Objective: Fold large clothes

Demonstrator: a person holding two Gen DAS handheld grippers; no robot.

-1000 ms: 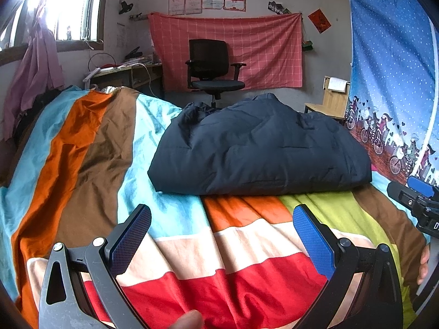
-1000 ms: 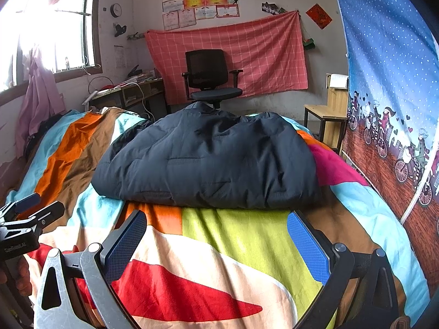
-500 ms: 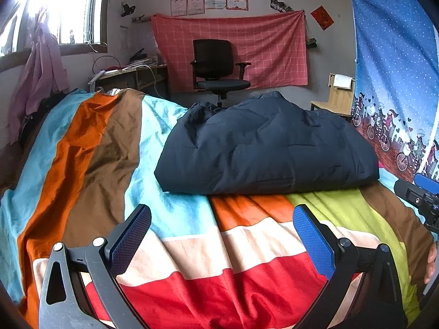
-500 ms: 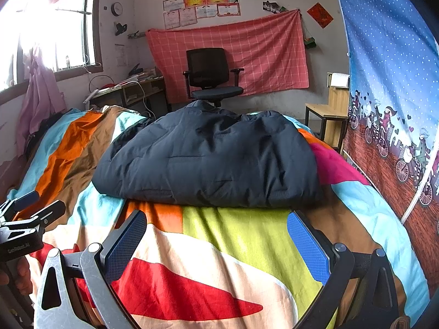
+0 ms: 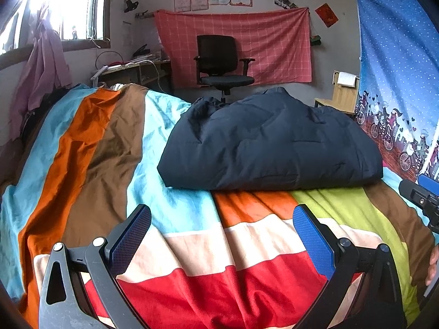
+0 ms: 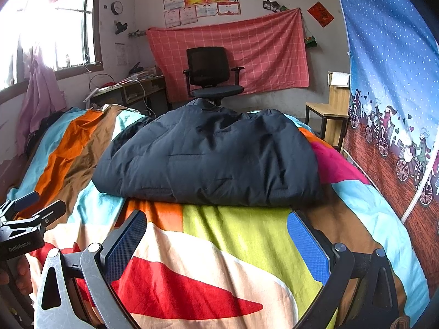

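Observation:
A dark navy padded jacket (image 5: 269, 145) lies folded in a thick bundle on the bed, a little beyond both grippers; it also shows in the right wrist view (image 6: 208, 159). My left gripper (image 5: 222, 233) is open and empty, held above the striped bedspread (image 5: 109, 148) short of the jacket's near edge. My right gripper (image 6: 216, 235) is open and empty too, just short of the jacket's near edge. Each gripper shows at the side of the other's view: the right one (image 5: 422, 194) and the left one (image 6: 24, 219).
The colourful bedspread (image 6: 247, 246) covers the whole bed. A blue curtain (image 5: 397, 82) hangs along the right side. Beyond the bed stand a black office chair (image 5: 222, 65), a cluttered desk (image 5: 131, 71) and a wooden stool (image 6: 329, 115).
Both grippers have stayed open and empty. The left wrist view has shifted slightly, so the jacket sits a little further right and lower in it. The right view is nearly unchanged.

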